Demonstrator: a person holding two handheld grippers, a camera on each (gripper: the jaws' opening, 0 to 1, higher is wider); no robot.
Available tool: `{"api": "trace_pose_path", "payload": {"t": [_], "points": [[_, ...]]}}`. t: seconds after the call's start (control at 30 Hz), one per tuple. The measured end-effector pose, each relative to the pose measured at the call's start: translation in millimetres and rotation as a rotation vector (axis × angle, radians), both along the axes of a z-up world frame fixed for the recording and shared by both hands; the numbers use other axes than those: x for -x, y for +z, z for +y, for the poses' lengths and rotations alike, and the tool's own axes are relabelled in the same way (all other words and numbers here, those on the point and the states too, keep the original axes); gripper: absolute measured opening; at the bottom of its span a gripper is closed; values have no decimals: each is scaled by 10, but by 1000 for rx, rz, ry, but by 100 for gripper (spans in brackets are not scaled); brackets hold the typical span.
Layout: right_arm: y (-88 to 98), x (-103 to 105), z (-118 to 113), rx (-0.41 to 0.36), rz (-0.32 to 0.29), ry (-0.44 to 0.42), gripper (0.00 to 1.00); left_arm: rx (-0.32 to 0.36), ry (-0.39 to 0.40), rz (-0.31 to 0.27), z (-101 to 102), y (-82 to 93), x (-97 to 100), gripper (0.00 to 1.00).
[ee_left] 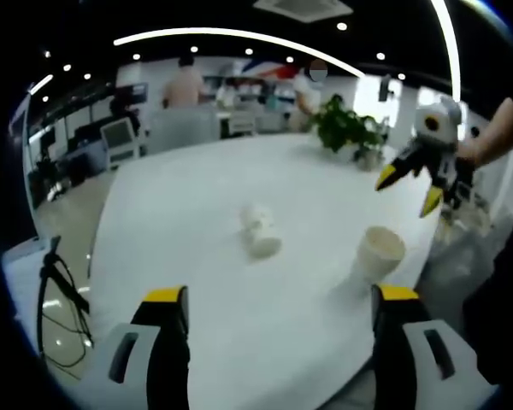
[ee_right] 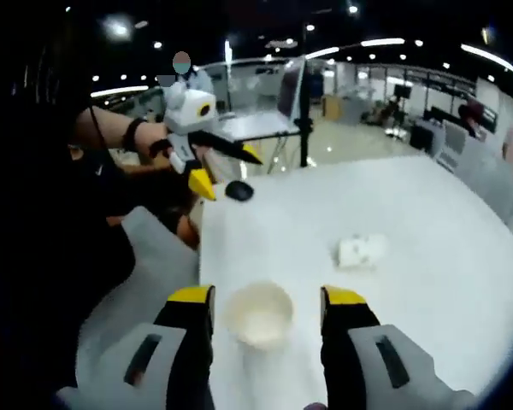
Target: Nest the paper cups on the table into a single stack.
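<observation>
From where I stand, the stacking looks barely started, or at least not finished. In the left gripper view, going left to right, the left gripper (ee_left: pixel 280 320) hangs over the near edge of the white table (ee_left: pixel 171 205) with its jaws spread wide and nothing between them. Just past it, at about eleven o'clock from the jaw gap, a small white cup or short nest of cups (ee_left: pixel 259 231) lies tipped on its side near the middle of the table; it is too blurred to say whether it is one cup or several. Further right, at about one o'clock, an upright paper cup (ee_left: pixel 378 250) stands by the table's edge, mouth up, well apart from the tipped one. Above it the right gripper (ee_left: pixel 408 188) hovers with yellow tips apart, empty as far as I can see. A potted plant (ee_left: pixel 346 128) sits at the far side.

In the right gripper view, the left gripper (ee_right: pixel 225 171) shows at ten o'clock, jaws parted. The upright paper cup (ee_right: pixel 258 314) sits between the right gripper's (ee_right: pixel 265 309) open jaws, not yet squeezed. The tipped cups (ee_right: pixel 362 251) lie at two o'clock, pale and slightly crumpled-looking.

What is left, I judge: take the upright cup and nest it with the tipped ones.
</observation>
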State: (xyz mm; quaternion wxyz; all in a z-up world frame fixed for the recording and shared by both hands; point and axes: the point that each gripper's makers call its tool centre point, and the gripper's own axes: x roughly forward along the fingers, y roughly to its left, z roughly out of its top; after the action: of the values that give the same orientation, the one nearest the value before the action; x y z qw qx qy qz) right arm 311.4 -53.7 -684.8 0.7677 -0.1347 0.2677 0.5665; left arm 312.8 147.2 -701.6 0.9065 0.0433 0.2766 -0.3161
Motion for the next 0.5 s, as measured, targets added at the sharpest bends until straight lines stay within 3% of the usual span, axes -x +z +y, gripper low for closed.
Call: {"api": "trace_pose_path", "payload": {"t": [0.17,0.23,0.5], "points": [[77,-157,-208,-42,12,-118,55,-2,-1,1,9,-4,8,87],[128,-235,-282,-92,45,-189,56,0,2,1,14,-11,9,88],[212,-541,-618,-157,56,-377,78,2,5,6,13,-32,30,88]]}}
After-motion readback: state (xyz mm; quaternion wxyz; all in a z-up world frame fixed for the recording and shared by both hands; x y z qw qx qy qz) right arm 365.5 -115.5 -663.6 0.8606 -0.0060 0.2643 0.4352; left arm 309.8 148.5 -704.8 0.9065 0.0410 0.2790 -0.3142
